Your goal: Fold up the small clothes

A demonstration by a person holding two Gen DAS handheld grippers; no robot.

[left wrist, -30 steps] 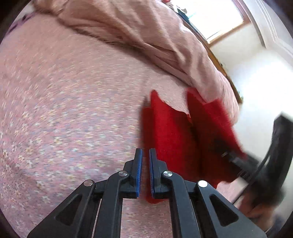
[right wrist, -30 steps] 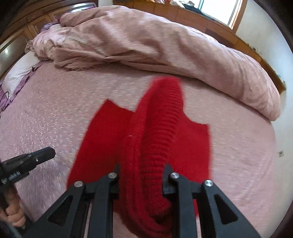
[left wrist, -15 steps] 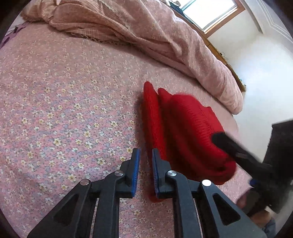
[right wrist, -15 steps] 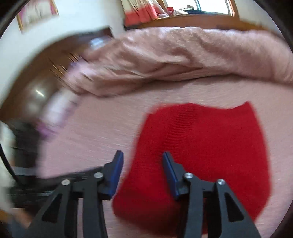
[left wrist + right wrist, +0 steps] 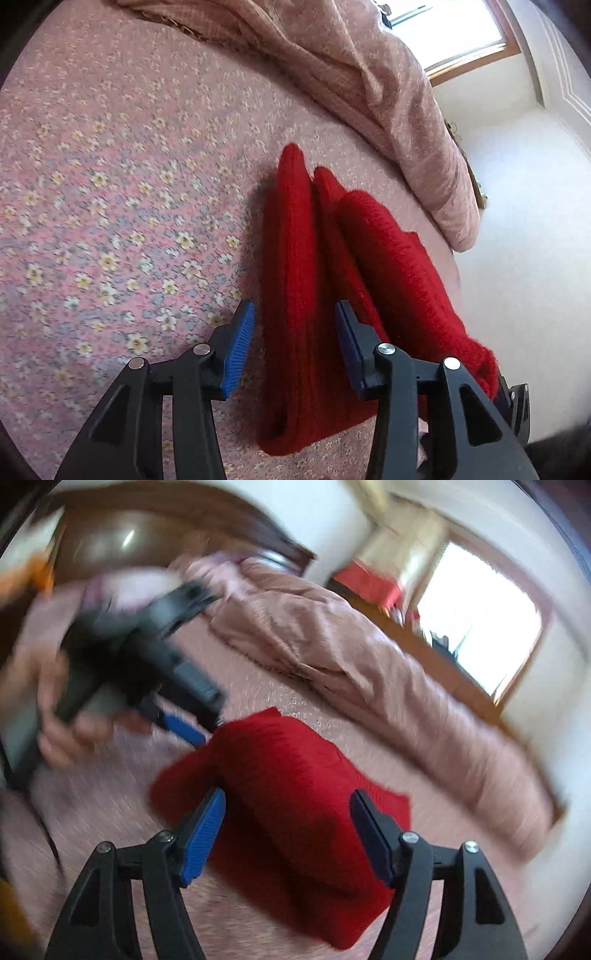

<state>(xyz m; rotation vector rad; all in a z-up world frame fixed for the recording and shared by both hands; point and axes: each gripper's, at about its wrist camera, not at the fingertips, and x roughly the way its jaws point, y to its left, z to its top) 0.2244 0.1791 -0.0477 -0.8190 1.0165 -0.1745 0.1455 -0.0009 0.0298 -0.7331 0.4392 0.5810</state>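
A red knitted garment [image 5: 295, 295] lies folded into long ridges on a pink flowered bedsheet [image 5: 110, 221], its long axis running straight away from the left gripper [image 5: 293, 343] toward a rumpled pink quilt [image 5: 369, 85] heaped along the far side of the bed. The left gripper's jaws stand spread, straddling the near end of the leftmost ridge without pinching it; the blue pads [image 5: 238, 349] sit just beside the wool on either flank. Seen from the right wrist camera, the same garment [image 5: 295, 805] appears as a thick folded block directly ahead of the right gripper [image 5: 288, 834], whose jaws are likewise spread wide and empty, poised over the near edge. The left gripper [image 5: 184, 727], held in the person's hand [image 5: 70, 720], shows blurred at the garment's far left corner in that view. Both tools are close to the wool, the left appearing the nearer and lined up with the fold; any coming pinch would likely turn on closing across that ridge, not along it. A window [image 5: 476, 616] brightens the room behind. No brand, label or legible writing shows on the garment, the bedding or the grippers.
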